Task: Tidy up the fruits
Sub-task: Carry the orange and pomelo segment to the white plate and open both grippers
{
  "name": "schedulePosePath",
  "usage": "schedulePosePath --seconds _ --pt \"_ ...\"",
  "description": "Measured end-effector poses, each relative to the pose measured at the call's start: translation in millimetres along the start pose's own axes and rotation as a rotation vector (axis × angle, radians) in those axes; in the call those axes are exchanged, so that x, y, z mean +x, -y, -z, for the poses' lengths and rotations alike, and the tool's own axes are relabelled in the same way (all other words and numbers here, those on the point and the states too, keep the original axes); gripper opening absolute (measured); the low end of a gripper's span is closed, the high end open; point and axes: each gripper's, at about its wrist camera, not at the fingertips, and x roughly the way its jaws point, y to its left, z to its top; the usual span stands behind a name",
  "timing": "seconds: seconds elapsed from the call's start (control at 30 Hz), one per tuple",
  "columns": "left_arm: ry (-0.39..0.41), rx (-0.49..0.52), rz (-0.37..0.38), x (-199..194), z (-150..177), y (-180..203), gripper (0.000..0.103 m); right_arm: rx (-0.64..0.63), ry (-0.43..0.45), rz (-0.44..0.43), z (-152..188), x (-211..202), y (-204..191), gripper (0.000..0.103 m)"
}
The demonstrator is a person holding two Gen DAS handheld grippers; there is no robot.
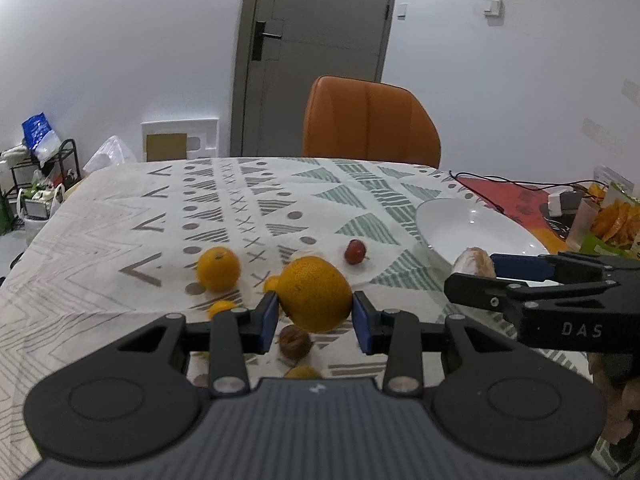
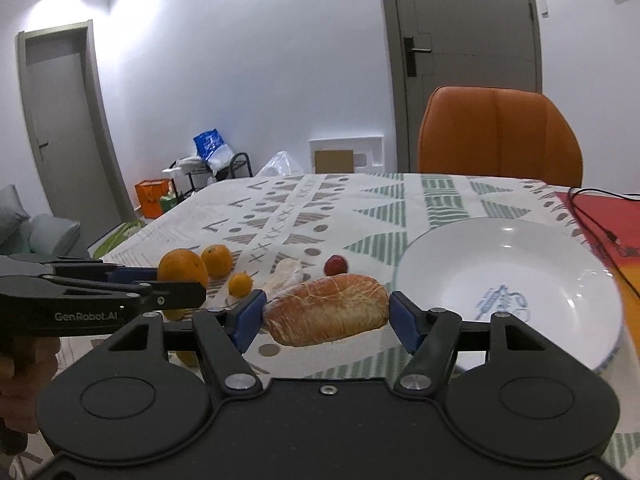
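Note:
In the left wrist view my left gripper (image 1: 315, 322) is shut on a large orange (image 1: 316, 294), its blue pads against both sides. My right gripper (image 2: 326, 318) is shut on a peeled citrus segment (image 2: 326, 310) beside the white plate (image 2: 508, 272). From the left wrist the right gripper (image 1: 472, 274) shows at right with the segment (image 1: 472, 260) by the plate (image 1: 460, 220). On the cloth lie a second orange (image 1: 218, 268), a small orange fruit (image 1: 220, 308), a red fruit (image 1: 355, 251) and a brown round fruit (image 1: 294, 342). The left gripper (image 2: 180, 282) appears at left with its orange (image 2: 182, 266).
A patterned tablecloth (image 1: 120, 240) covers the table. An orange chair (image 1: 370, 120) stands at the far edge. A black cable (image 1: 500, 184) crosses a red mat (image 1: 508, 196), with snack bags (image 1: 616, 220) at far right. A pale wrapped piece (image 2: 286, 274) lies behind the segment.

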Motion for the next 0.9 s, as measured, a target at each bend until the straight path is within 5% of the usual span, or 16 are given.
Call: schedulePosePath --seconds 0.9 --pt "-0.020 0.103 0.054 34 -14 68 0.038 0.110 0.028 0.166 18 -29 93 0.064"
